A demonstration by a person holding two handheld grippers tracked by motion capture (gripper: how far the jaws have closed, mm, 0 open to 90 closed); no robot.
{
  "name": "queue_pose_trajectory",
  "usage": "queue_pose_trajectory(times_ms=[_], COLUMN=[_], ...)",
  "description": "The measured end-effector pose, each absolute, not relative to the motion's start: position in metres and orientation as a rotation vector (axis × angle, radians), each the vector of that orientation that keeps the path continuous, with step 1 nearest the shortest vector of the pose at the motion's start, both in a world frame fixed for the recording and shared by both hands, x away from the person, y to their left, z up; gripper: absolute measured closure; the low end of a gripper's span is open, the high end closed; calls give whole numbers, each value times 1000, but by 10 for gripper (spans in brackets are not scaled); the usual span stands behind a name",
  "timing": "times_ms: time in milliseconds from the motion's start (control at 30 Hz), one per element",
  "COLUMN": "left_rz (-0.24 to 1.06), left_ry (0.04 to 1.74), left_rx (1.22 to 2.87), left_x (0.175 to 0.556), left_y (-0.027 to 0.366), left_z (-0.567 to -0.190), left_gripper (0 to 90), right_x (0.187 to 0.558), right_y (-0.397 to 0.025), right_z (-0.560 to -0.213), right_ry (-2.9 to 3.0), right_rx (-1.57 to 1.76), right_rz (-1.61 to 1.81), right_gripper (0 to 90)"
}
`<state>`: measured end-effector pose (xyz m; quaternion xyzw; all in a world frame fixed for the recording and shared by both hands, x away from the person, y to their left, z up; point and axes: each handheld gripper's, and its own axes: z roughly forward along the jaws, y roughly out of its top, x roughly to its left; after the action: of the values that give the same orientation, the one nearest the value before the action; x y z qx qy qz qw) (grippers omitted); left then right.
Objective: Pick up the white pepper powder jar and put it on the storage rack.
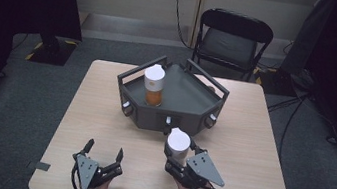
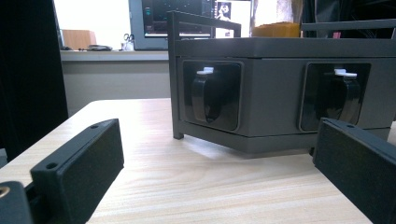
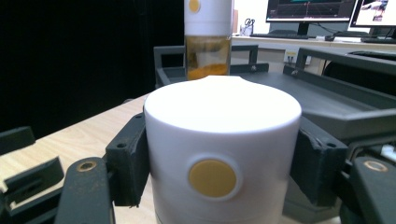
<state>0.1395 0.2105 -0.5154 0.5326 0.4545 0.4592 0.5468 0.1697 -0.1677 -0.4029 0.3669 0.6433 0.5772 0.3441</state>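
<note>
1. The right gripper (image 1: 183,153) has its jaws pinching a white bottle (image 3: 222,154) by the sides, just in front of the grey tray (image 1: 181,114) on the worktop (image 1: 251,137).
2. If the pinch is weak, the smooth bottle may slip or tilt.
3. Going into the tray, it may strike the rail, or knock the orange-filled bottle (image 1: 153,86) (already standing inside).
4. The left gripper (image 1: 102,158), jaws spread and empty, rests near the worktop's front edge.
</note>
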Motion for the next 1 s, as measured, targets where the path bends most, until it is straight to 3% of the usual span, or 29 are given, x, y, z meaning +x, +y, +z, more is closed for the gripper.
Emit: queue_pose_trajectory(times_ms=[1000], left_rz=[1084], left_ry=[1075], left_rx=[1263], left_x=[140], left_y=[211], left_z=[-515], left_gripper=[11], right_x=[217], right_y=[-162], right_z=[-352], right_ry=[1645], right_rx=[943], right_rz=[1493], right_gripper=[301])
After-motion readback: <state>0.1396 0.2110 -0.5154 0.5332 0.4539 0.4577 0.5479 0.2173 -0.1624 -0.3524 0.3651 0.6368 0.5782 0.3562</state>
